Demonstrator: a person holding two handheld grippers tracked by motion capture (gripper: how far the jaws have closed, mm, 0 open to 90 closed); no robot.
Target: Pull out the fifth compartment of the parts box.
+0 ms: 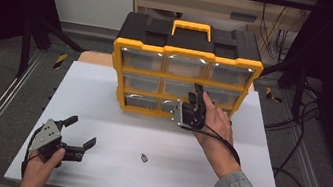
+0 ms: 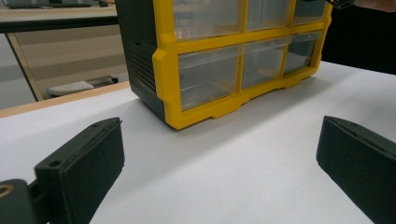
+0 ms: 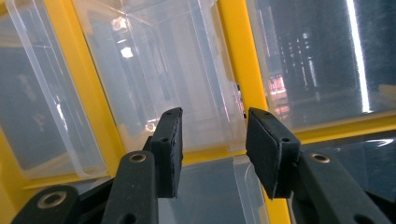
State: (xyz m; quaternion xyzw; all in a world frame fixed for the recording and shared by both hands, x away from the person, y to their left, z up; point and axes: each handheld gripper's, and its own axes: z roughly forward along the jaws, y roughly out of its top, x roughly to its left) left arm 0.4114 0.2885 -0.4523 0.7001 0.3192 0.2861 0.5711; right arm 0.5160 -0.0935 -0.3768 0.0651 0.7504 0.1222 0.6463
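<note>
The drawer cabinet (image 1: 185, 71), yellow-framed with clear drawers, stands upright at the far middle of the white counter (image 1: 100, 113). The right gripper (image 1: 191, 108) is up against its lower drawers; in the right gripper view its jaws stand partly open, just in front of a clear drawer (image 3: 159, 70) and a yellow divider (image 3: 238, 56), with nothing clamped between them. To do this well, the jaws should likely centre on the drawer's front lip before closing, then pull straight out. The left gripper (image 1: 78, 135) rests near the counter's front left, jaws wide open and empty. A small dark part (image 1: 144, 158) lies on the counter, well apart from both.
</note>
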